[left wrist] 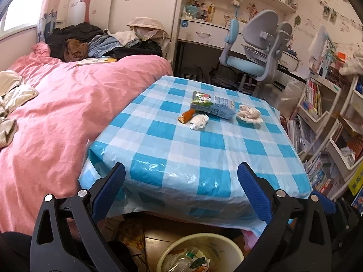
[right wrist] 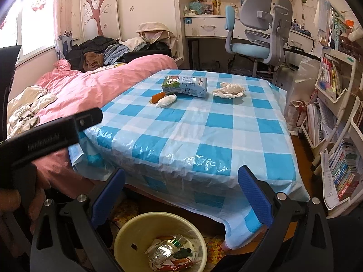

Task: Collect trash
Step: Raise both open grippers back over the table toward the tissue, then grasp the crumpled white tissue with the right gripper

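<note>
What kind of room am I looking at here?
Most likely a child's bedroom that doubles as a study. A bed with a pink duvet sits beside the checked table, a desk chair stands at a built-in desk, and racks of books line the right wall.

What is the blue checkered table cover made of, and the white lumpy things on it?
The table cover looks like thin glossy plastic: it shines and crinkles at the edge. The white lumps look like crumpled tissue paper, soft and matte, though I can't be sure.
</note>
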A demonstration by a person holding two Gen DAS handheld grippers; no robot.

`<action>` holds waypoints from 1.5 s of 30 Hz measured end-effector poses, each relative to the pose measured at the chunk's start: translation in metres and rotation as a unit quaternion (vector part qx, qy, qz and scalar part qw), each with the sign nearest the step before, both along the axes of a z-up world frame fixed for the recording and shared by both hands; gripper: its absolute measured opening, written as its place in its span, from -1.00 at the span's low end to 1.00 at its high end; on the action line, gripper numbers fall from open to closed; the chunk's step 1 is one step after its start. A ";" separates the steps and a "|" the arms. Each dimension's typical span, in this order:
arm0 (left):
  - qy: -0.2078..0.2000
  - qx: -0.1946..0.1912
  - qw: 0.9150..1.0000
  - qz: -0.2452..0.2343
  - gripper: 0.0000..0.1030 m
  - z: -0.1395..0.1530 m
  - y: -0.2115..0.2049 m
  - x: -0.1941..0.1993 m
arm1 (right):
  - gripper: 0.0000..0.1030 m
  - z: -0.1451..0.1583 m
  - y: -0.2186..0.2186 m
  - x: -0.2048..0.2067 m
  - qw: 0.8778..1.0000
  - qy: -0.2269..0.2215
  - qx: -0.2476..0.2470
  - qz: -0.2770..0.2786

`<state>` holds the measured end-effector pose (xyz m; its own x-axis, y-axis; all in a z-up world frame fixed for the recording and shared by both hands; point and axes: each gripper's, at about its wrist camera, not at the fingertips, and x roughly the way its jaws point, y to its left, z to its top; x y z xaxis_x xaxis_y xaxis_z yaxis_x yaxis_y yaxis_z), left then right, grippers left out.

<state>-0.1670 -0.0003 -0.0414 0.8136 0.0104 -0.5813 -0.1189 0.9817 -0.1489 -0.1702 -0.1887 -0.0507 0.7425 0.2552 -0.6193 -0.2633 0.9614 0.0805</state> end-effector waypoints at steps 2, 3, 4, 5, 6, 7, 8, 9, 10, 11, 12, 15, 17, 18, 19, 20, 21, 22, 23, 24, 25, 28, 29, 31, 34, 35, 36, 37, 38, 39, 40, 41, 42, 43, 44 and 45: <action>-0.001 -0.002 1.000 0.003 0.85 0.002 0.003 0.004 | 0.85 0.000 0.001 0.003 1.000 0.002 0.003 0.000; -0.001 -0.002 1.000 0.004 0.85 0.003 0.003 0.007 | 0.85 0.000 0.001 0.004 1.000 0.003 0.005 0.000; -0.001 -0.001 1.000 0.005 0.85 0.004 0.004 0.009 | 0.85 -0.001 0.003 0.005 1.000 0.004 0.006 0.001; -0.001 -0.001 1.000 0.005 0.85 0.004 0.004 0.011 | 0.85 -0.001 0.003 0.007 1.000 0.004 0.007 0.002; -0.002 -0.001 1.000 0.006 0.85 0.005 0.006 0.013 | 0.85 -0.001 0.004 0.008 1.000 0.005 0.007 0.002; -0.002 -0.002 1.000 0.007 0.85 0.006 0.007 0.016 | 0.85 -0.001 0.005 0.009 1.000 0.006 0.008 0.002; -0.002 -0.004 1.000 0.008 0.85 0.007 0.009 0.018 | 0.85 -0.001 0.005 0.010 1.000 0.006 0.009 0.002; -0.001 -0.006 1.000 0.010 0.85 0.008 0.011 0.021 | 0.85 -0.001 0.005 0.012 1.000 0.006 0.010 0.002; -0.001 -0.008 1.000 0.012 0.85 0.009 0.013 0.023 | 0.85 0.000 0.005 0.013 1.000 0.006 0.012 0.002; -0.001 -0.010 1.000 0.014 0.85 0.010 0.015 0.026 | 0.85 0.001 0.005 0.015 1.000 0.006 0.014 0.002; 0.000 -0.013 1.000 0.015 0.85 0.011 0.017 0.028 | 0.85 0.002 0.004 0.017 1.000 0.004 0.016 0.001; 0.001 -0.013 1.000 0.018 0.85 0.014 0.023 0.039 | 0.85 0.005 0.002 0.023 1.000 0.003 0.026 -0.002; 0.002 -0.013 1.000 0.016 0.85 0.017 0.026 0.047 | 0.85 0.005 0.001 0.030 0.999 0.007 0.032 -0.004; 0.004 -0.012 1.000 0.015 0.85 0.018 0.028 0.052 | 0.85 0.005 0.000 0.033 0.999 0.009 0.036 -0.004; 0.006 -0.012 1.000 0.014 0.85 0.019 0.030 0.055 | 0.85 0.004 -0.001 0.036 0.999 0.013 0.038 -0.003; 0.008 -0.012 1.000 0.014 0.85 0.020 0.031 0.061 | 0.85 0.003 -0.001 0.038 0.999 0.015 0.039 -0.003; 0.009 -0.012 1.000 0.014 0.85 0.020 0.033 0.064 | 0.85 0.003 -0.001 0.041 0.999 0.018 0.041 -0.002; 0.012 -0.012 1.000 0.011 0.85 0.020 0.035 0.071 | 0.85 0.002 -0.001 0.044 0.999 0.022 0.043 -0.001; 0.015 -0.012 1.000 0.008 0.85 0.021 0.035 0.076 | 0.85 0.001 -0.001 0.046 0.999 0.024 0.044 0.000; 0.019 -0.009 1.000 0.005 0.85 0.021 0.035 0.083 | 0.85 0.000 0.000 0.050 0.999 0.029 0.046 0.002; 0.022 -0.005 1.000 0.002 0.85 0.021 0.035 0.088 | 0.85 -0.002 0.001 0.055 0.998 0.035 0.051 0.004; 0.027 0.007 1.000 -0.009 0.85 0.021 0.033 0.107 | 0.85 -0.004 0.004 0.066 0.998 0.042 0.055 0.010; 0.029 0.011 0.999 -0.012 0.85 0.021 0.032 0.112 | 0.85 -0.005 0.006 0.069 0.997 0.043 0.055 0.012; 0.034 0.018 0.999 -0.020 0.85 0.020 0.030 0.124 | 0.85 -0.006 0.009 0.076 0.997 0.045 0.055 0.015; 0.045 0.021 0.998 -0.026 0.85 0.016 0.032 0.145 | 0.85 -0.008 0.017 0.091 0.997 0.050 0.054 0.021; 0.047 0.021 0.998 -0.027 0.85 0.015 0.032 0.150 | 0.85 -0.008 0.019 0.096 0.997 0.051 0.054 0.023; 0.050 0.021 0.998 -0.028 0.85 0.014 0.033 0.155 | 0.85 -0.008 0.022 0.103 0.997 0.051 0.053 0.025; 0.054 0.021 0.998 -0.029 0.85 0.013 0.034 0.162 | 0.85 -0.008 0.026 0.111 0.997 0.051 0.051 0.027; 0.059 0.021 0.998 -0.030 0.85 0.012 0.036 0.169 | 0.85 -0.008 0.029 0.117 0.997 0.052 0.050 0.028; 0.065 0.020 0.997 -0.031 0.85 0.010 0.038 0.176 | 0.85 -0.008 0.033 0.126 0.997 0.052 0.050 0.030; 0.070 0.018 0.997 -0.034 0.85 0.008 0.040 0.183 | 0.85 -0.008 0.039 0.134 0.997 0.053 0.048 0.033; 0.075 0.014 0.996 -0.035 0.85 0.007 0.041 0.189 | 0.85 -0.008 0.043 0.141 0.997 0.052 0.045 0.036; 0.081 0.009 0.996 -0.038 0.85 0.004 0.044 0.196 | 0.85 -0.009 0.047 0.148 0.997 0.053 0.043 0.039; 0.087 0.005 0.996 -0.038 0.85 0.002 0.046 0.202 | 0.85 -0.011 0.054 0.159 0.997 0.057 0.039 0.042; 0.090 0.001 0.995 -0.036 0.85 0.001 0.048 0.205 | 0.85 -0.012 0.058 0.166 0.996 0.060 0.037 0.045; 0.093 -0.004 0.995 -0.034 0.85 0.000 0.050 0.209 | 0.85 -0.013 0.062 0.173 0.996 0.063 0.035 0.048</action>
<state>0.0420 0.0499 -0.0418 0.6911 -0.0464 -0.7213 -0.0781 0.9873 -0.1384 0.0030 -0.1272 -0.0641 0.6303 0.3663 -0.6845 -0.3367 0.9234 0.1841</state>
